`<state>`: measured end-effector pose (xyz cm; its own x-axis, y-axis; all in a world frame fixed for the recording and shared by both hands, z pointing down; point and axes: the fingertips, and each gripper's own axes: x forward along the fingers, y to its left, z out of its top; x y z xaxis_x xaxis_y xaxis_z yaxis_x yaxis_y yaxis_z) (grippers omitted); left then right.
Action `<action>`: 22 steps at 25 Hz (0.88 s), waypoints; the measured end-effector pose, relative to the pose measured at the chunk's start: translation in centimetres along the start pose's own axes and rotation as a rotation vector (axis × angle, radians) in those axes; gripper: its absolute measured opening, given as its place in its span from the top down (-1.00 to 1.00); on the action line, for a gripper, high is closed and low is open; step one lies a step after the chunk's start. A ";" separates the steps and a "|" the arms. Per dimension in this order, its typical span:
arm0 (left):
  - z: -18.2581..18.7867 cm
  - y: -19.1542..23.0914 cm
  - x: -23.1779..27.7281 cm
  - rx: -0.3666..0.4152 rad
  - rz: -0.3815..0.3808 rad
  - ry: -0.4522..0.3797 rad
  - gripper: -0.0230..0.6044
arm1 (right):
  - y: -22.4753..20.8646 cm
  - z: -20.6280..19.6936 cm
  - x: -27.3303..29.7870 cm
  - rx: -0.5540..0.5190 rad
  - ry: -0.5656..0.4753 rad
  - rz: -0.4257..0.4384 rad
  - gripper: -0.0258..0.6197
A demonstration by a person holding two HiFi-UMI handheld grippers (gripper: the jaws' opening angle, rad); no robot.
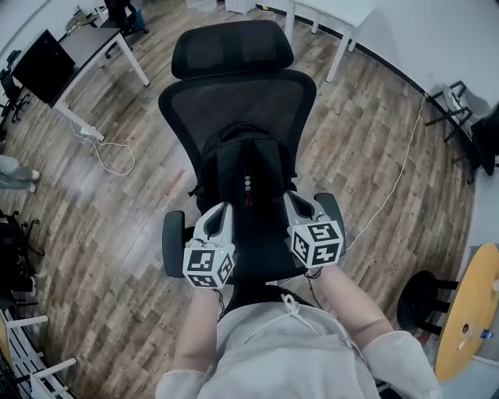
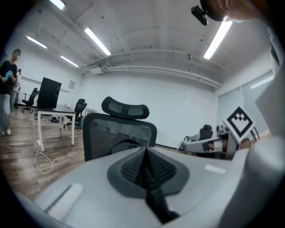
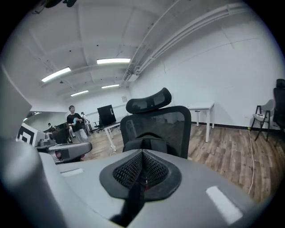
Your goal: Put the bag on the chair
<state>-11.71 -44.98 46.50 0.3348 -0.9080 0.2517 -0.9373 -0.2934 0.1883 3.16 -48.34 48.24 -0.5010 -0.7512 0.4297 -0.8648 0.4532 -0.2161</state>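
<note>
A black backpack stands on the seat of a black mesh office chair, leaning against the backrest. My left gripper is at the bag's lower left side and my right gripper at its lower right. In the left gripper view the left gripper is shut with a black strap pinched between its pads. The right gripper is likewise shut on a black strap in the right gripper view. Beyond the jaws, the bag's top shows before the chair back.
A desk with a dark monitor stands at the far left, a white table behind the chair. Cables lie on the wooden floor. A black stool and a round yellow table are at the right. A person stands far off.
</note>
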 end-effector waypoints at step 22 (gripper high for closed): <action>13.3 -5.5 -4.3 0.148 -0.027 -0.181 0.91 | 3.2 11.7 -8.1 -0.083 -0.231 0.027 0.93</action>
<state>-9.26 -43.46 31.72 0.3494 -0.9342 0.0720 -0.9368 -0.3467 0.0478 4.07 -46.38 33.79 -0.5263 -0.8239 0.2104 -0.8502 0.5052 -0.1481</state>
